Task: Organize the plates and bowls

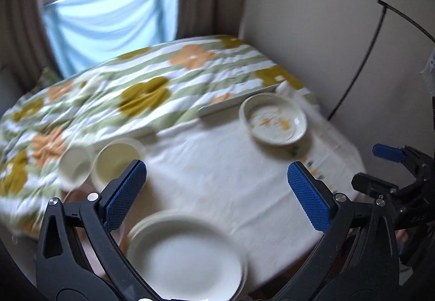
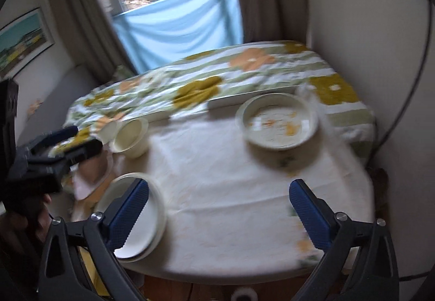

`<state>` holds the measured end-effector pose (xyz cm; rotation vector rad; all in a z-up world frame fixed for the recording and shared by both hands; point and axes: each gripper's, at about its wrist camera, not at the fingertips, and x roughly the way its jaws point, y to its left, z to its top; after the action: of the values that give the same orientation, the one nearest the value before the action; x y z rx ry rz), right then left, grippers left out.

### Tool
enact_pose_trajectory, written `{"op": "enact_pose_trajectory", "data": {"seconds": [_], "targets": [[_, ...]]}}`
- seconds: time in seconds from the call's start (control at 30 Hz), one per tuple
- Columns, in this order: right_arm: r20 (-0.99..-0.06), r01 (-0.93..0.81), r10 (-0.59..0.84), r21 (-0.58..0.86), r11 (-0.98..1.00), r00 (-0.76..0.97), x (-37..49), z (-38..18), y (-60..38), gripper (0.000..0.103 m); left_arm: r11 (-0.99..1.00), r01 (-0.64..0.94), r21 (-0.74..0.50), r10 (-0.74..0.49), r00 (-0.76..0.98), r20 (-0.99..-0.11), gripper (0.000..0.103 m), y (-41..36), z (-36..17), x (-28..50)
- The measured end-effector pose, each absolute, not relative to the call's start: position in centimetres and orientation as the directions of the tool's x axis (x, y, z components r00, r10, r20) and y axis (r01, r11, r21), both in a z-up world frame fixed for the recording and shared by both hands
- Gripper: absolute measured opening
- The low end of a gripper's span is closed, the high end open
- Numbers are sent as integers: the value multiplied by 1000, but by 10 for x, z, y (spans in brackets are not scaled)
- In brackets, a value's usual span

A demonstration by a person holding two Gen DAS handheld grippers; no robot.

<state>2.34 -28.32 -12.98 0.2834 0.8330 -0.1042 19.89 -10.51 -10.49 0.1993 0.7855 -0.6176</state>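
A stack of white plates point(image 1: 185, 254) point(image 2: 156, 219) sits at the near left of the table. My left gripper point(image 1: 217, 195) hovers just above and behind the stack, open, with nothing between its blue pads. Two cream bowls point(image 1: 117, 159) point(image 2: 130, 138) stand side by side at the far left. A deep white bowl with orange food stains point(image 1: 273, 121) point(image 2: 277, 121) rests at the far right. My right gripper point(image 2: 218, 214) is open and empty over the table's near edge, its left finger in front of the plates. Each gripper shows in the other's view: right gripper point(image 1: 378, 168), left gripper point(image 2: 81, 141).
A white cloth covers the round table point(image 1: 217, 165) point(image 2: 217, 178). A flowered quilt point(image 1: 141, 94) lies over its far part, with a flat white tray point(image 1: 231, 105) at its edge. A pink cloth point(image 2: 89, 178) lies left of the plates. A wall and a black cable point(image 1: 353, 78) stand right.
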Motion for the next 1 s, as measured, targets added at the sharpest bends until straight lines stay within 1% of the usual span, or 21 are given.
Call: {"op": "enact_pose_trajectory", "data": {"seconds": [0.07, 0.17, 0.23, 0.3, 0.5, 0.57, 0.63, 0.67, 0.7, 0.73, 0.77, 0.8, 0.87, 0.93, 1.0], "targets": [[-754, 228, -1, 198, 953, 657, 29, -130, -303, 103, 779, 623, -71, -474, 510, -718, 103, -131, -107, 215], [-754, 223, 36, 239, 945, 656, 41, -135, -329, 103, 739, 664, -112, -506, 436, -744, 103, -170, -114, 245], [-771, 276, -5, 223, 935, 637, 52, -142, -345, 103, 721, 680, -133, -519, 403, -754, 103, -193, -121, 264], [-782, 297, -6, 229, 927, 623, 64, -150, -359, 103, 704, 691, -164, -533, 362, -765, 103, -215, -134, 283], [-813, 379, 47, 320, 868, 580, 94, -189, -407, 103, 691, 696, -193, -488, 253, -836, 102, -280, -193, 340], [-825, 392, 66, 336, 857, 562, 106, -206, -417, 103, 690, 699, -190, -465, 227, -856, 94, -295, -212, 354], [-828, 402, 92, 362, 841, 552, 116, -223, -424, 102, 692, 699, -181, -429, 197, -881, 75, -307, -233, 367], [-827, 404, 108, 378, 833, 552, 121, -229, -426, 96, 692, 699, -179, -416, 184, -891, 68, -312, -242, 372], [-827, 406, 121, 391, 826, 550, 126, -236, -428, 85, 693, 699, -177, -408, 177, -896, 64, -316, -250, 377], [-828, 410, 125, 394, 823, 546, 131, -242, -430, 80, 693, 699, -175, -399, 169, -901, 58, -320, -257, 383], [-832, 414, 127, 394, 821, 539, 138, -249, -432, 72, 693, 700, -172, -391, 164, -906, 51, -322, -262, 386], [-834, 418, 128, 394, 819, 537, 141, -253, -433, 64, 694, 700, -168, -384, 162, -909, 48, -324, -266, 389], [-834, 426, 140, 408, 808, 534, 149, -262, -438, 55, 696, 700, -159, -368, 157, -917, 40, -328, -274, 394], [-832, 437, 147, 421, 795, 535, 154, -270, -442, 50, 697, 699, -159, -360, 150, -921, 36, -329, -280, 399], [-835, 448, 143, 420, 789, 531, 158, -275, -444, 40, 695, 701, -160, -357, 143, -923, 33, -332, -283, 401]]}}
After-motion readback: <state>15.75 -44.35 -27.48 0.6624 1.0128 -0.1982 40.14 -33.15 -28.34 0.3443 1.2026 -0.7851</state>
